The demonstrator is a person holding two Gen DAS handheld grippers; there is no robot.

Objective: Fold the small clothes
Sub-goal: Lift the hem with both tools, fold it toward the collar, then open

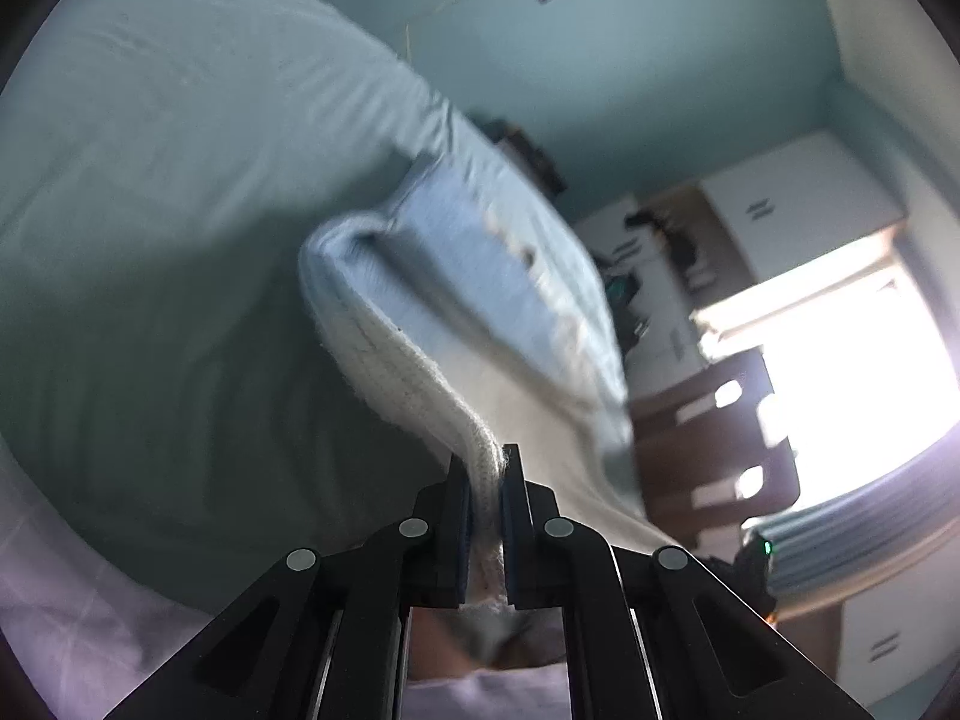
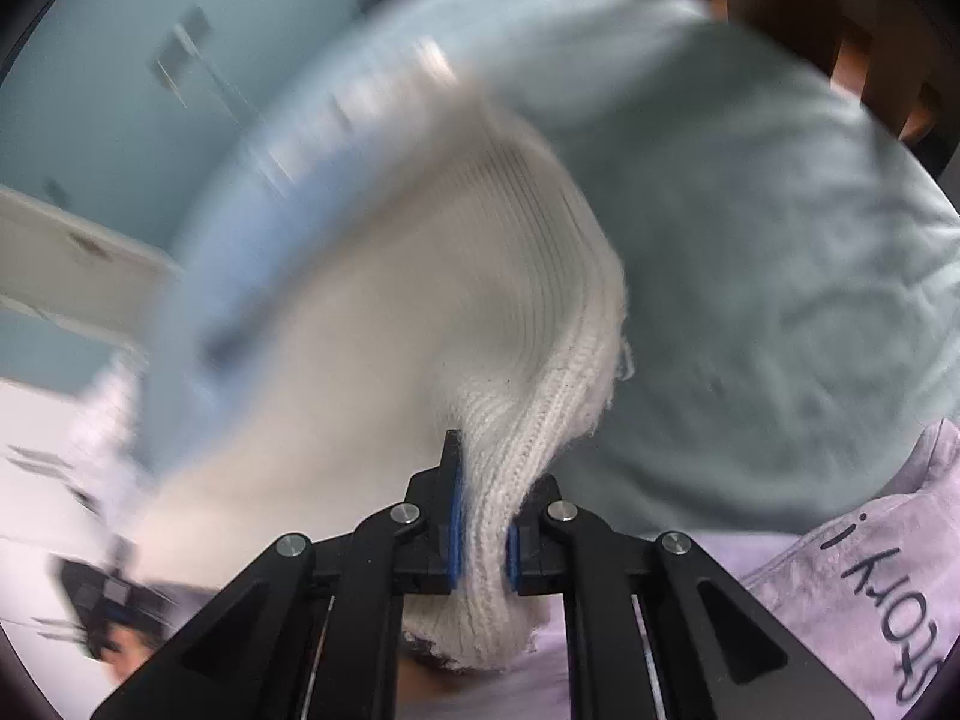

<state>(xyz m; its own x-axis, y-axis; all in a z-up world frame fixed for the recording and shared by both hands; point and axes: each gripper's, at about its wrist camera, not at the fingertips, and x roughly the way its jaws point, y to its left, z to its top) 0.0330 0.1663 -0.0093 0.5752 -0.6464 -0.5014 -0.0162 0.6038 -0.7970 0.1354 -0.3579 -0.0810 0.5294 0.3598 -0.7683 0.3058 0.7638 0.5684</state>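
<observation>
A small knitted garment, white ribbed with a light blue part, hangs stretched in the air between both grippers. In the left wrist view my left gripper (image 1: 486, 462) is shut on its white ribbed edge (image 1: 396, 360), and the blue part (image 1: 480, 276) trails away, blurred. In the right wrist view my right gripper (image 2: 483, 468) is shut on the thick white ribbed cuff (image 2: 540, 372); the blue part (image 2: 240, 228) spreads up and left, blurred by motion.
A pale green bedsheet (image 1: 150, 180) fills the left of the left wrist view and also shows in the right wrist view (image 2: 780, 300). A person's lilac shirt (image 2: 870, 588) is close below. Cupboards (image 1: 798, 204) and a bright window (image 1: 858, 360) stand to the right.
</observation>
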